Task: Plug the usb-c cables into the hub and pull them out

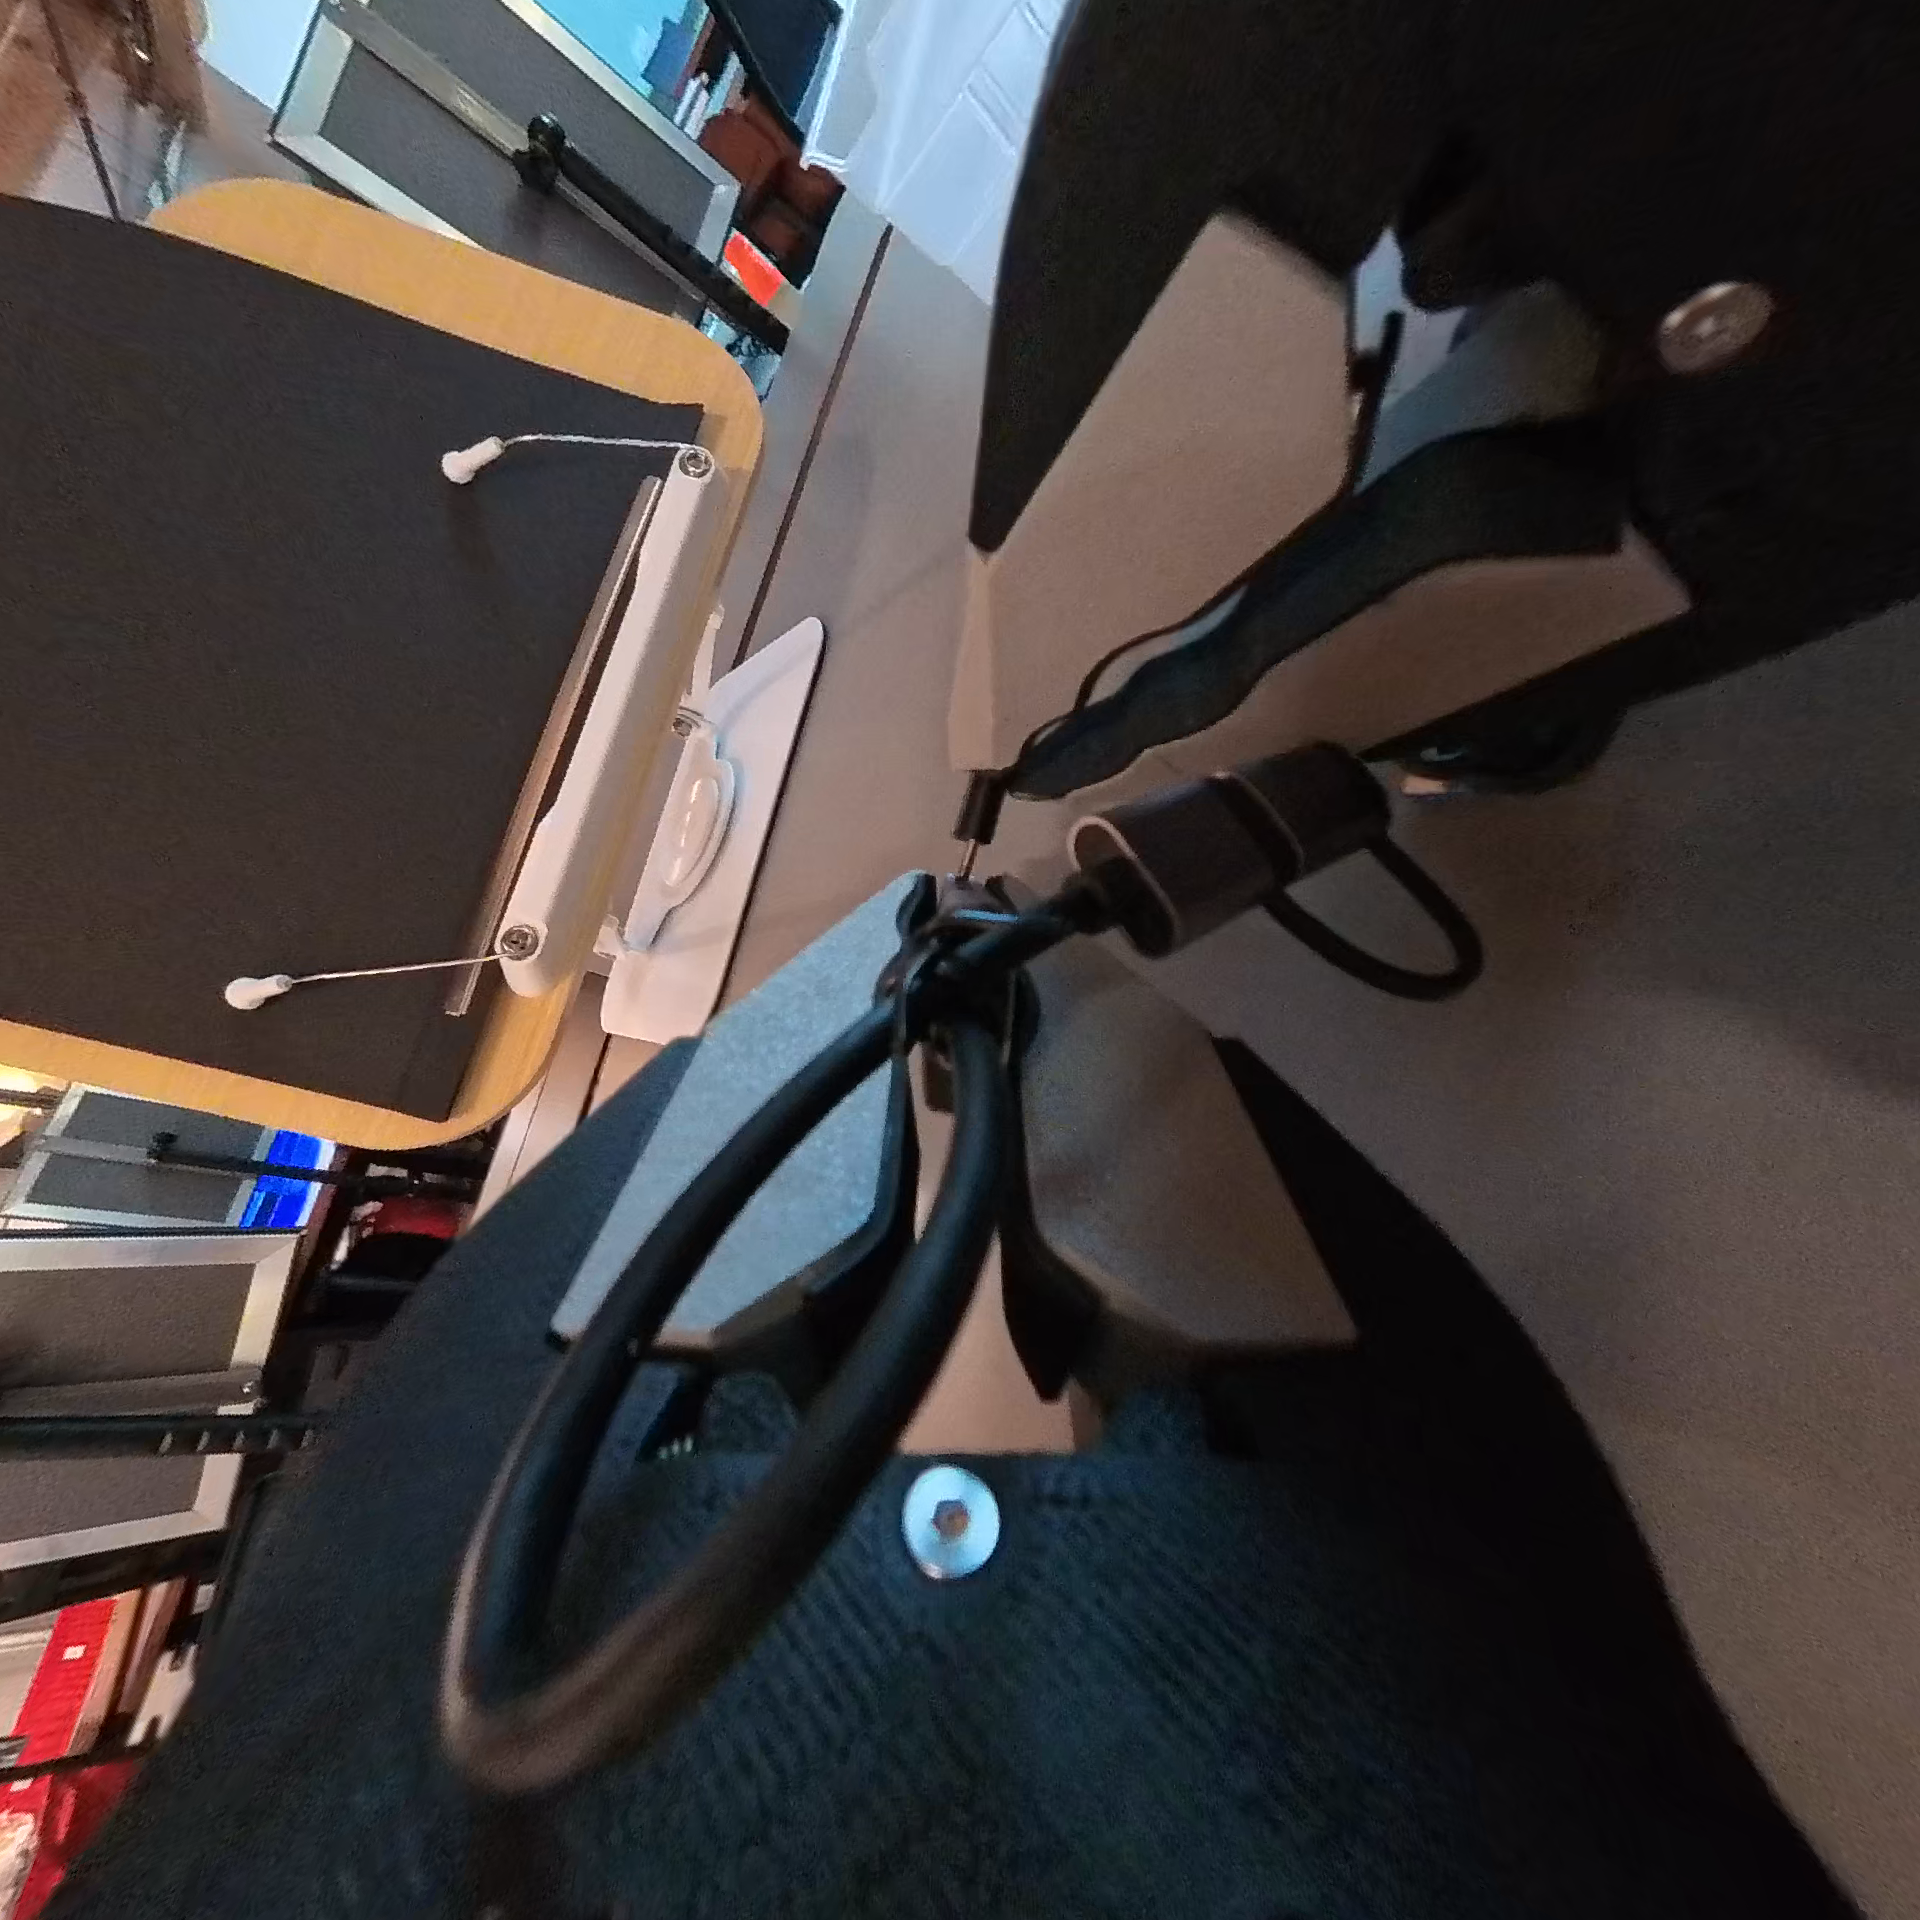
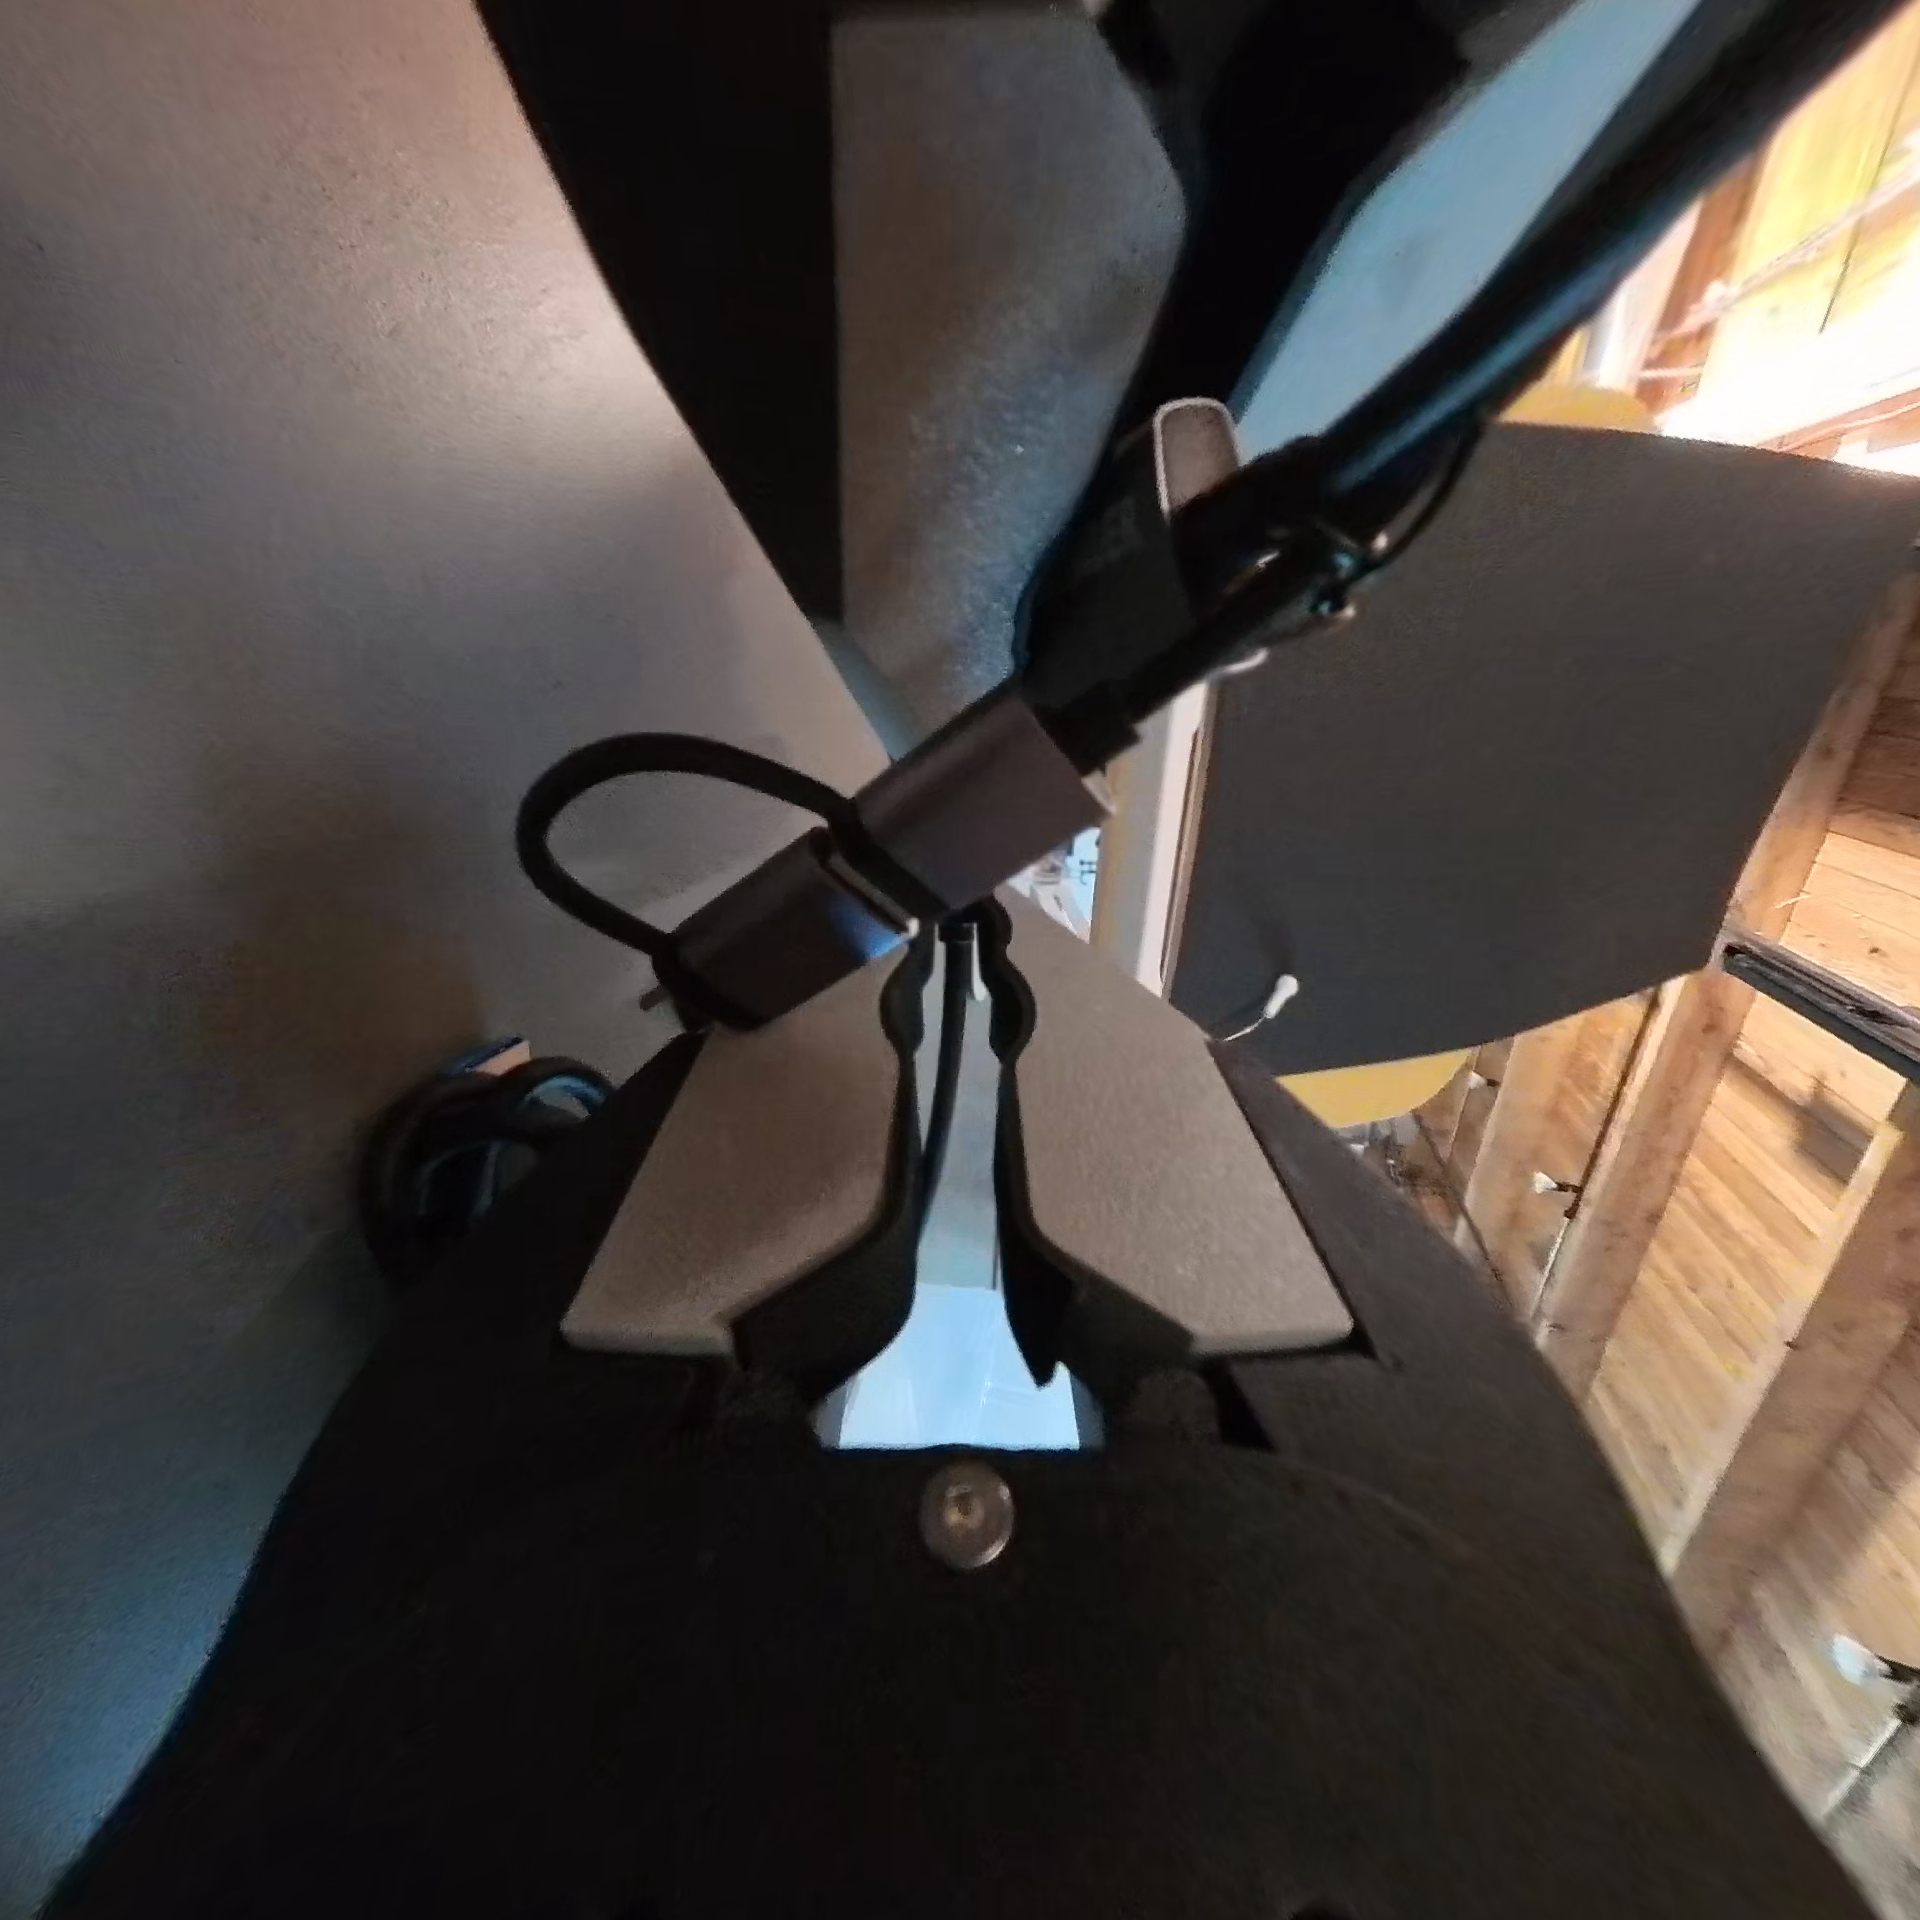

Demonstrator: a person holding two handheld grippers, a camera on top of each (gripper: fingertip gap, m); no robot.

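Observation:
In the left wrist view my left gripper (image 1: pixel 966 935) is shut on the thick black cable (image 1: pixel 623 1455) where it meets the grey metal hub (image 1: pixel 1164 862); the cable loops back over my lower finger. A short black loop (image 1: pixel 1403 935) joins the hub's two parts. My right gripper (image 1: pixel 1013 764) reaches in from the upper right, shut on a small black USB-C plug (image 1: pixel 977 810) pointing at the hub's end. In the right wrist view my right gripper (image 2: pixel 961 956) pinches the thin black cable (image 2: pixel 940 1049), plug tip against the hub (image 2: pixel 966 821). Whether the plug is seated is hidden. The left gripper (image 2: pixel 1122 665) holds the hub from above.
A wood-edged table with a black mat (image 1: pixel 260 623) and a white bracket (image 1: pixel 623 779) lies to the left. Grey floor (image 1: pixel 904 468) is behind. Shelves with boxes (image 1: pixel 73 1662) stand at the far left. A coiled black cable (image 2: pixel 468 1143) lies on the grey surface; wooden slats (image 2: pixel 1714 1247) are at the right. My left and right fingertips are right by each other.

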